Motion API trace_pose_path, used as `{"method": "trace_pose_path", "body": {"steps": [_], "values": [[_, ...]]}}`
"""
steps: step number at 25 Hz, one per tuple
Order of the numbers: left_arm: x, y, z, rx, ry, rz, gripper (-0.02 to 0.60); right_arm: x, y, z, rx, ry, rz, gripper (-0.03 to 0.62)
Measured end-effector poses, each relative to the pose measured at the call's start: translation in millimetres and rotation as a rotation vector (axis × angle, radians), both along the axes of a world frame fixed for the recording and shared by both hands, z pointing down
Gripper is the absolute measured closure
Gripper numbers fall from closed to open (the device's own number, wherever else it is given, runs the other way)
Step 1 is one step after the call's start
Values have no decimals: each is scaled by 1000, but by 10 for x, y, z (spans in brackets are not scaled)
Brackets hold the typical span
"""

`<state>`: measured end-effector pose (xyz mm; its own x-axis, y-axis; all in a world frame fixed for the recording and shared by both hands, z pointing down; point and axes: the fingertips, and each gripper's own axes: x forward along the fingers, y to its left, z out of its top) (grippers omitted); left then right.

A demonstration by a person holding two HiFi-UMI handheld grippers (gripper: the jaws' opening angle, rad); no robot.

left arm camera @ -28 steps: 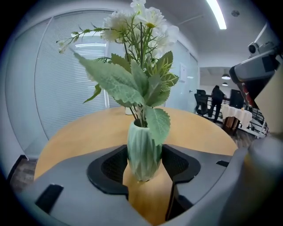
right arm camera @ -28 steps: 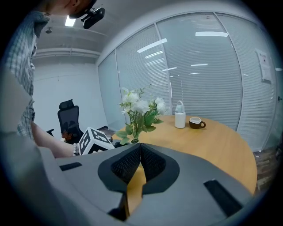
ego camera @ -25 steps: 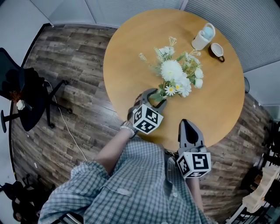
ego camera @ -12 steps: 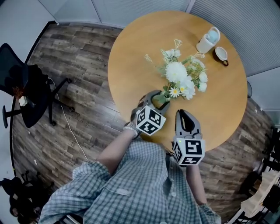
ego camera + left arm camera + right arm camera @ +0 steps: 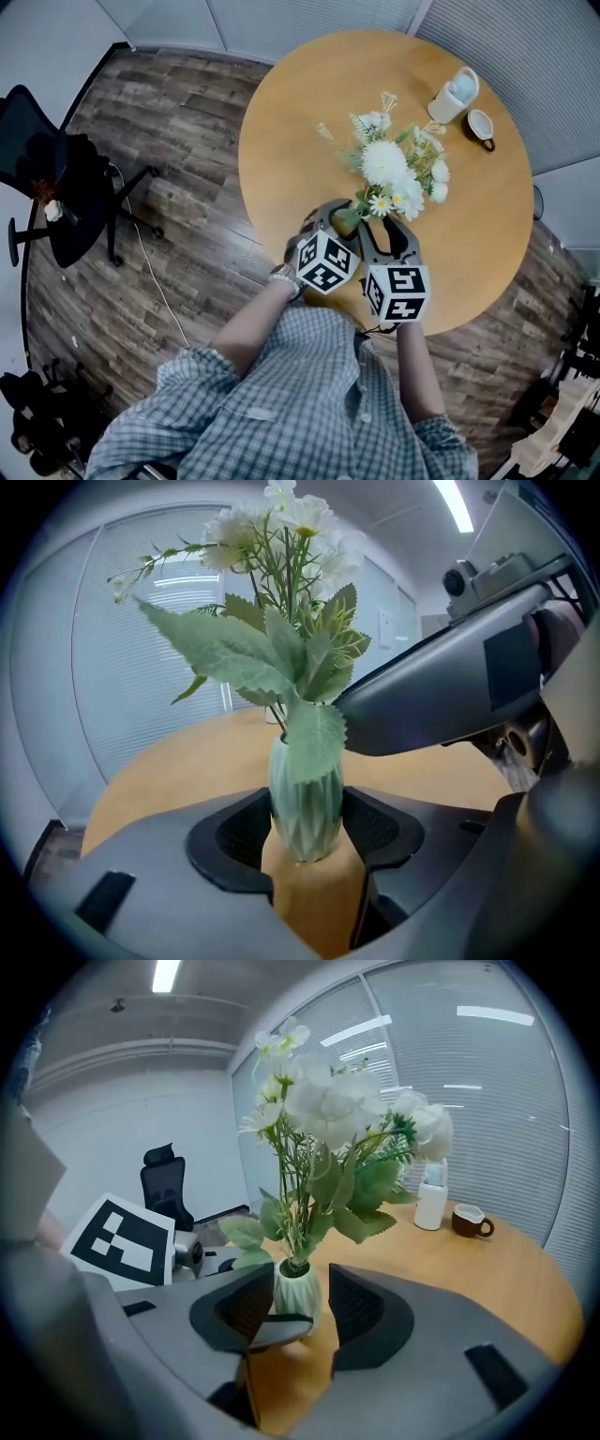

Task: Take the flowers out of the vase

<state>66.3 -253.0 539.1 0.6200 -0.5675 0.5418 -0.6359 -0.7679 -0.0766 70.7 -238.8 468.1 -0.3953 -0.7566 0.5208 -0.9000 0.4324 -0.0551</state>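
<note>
vase (image 5: pixel 305 817) stood on table (image 5: pixel 300 112) near the person's edge, flowers (image 5: pixel 389 169) in it, w/ left gripper (image 5: pixel 339 214) clamped on its ribbed body, pads pressing both sides. right gripper (image 5: pixel 384 231) sat just beside the left, jaws opening & gripping nothing; vase showed just ahead of its gap.

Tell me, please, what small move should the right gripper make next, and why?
Probably lift the right gripper to the stems above the vase mouth and close there. Its jaws are opening, low at the vase body, gripping nothing, while the left gripper clamps the vase.
</note>
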Motion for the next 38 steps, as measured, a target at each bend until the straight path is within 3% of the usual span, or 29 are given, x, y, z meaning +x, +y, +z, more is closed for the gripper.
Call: {"method": "trace_pose_path", "body": {"steps": [10, 13, 18, 38], "values": [[-17, -17, 4, -4, 2, 6, 334, -140, -253, 3, 45, 13, -38, 444], [-22, -14, -2, 0, -1, 6, 334, -117, -268, -10, 64, 8, -30, 502], [-21, -22, -4, 3, 1, -1, 334, -102, -292, -57, 81, -45, -26, 524], [-15, -15, 3, 7, 2, -3, 334, -12, -344, -531, 208, -114, -30, 537]]}}
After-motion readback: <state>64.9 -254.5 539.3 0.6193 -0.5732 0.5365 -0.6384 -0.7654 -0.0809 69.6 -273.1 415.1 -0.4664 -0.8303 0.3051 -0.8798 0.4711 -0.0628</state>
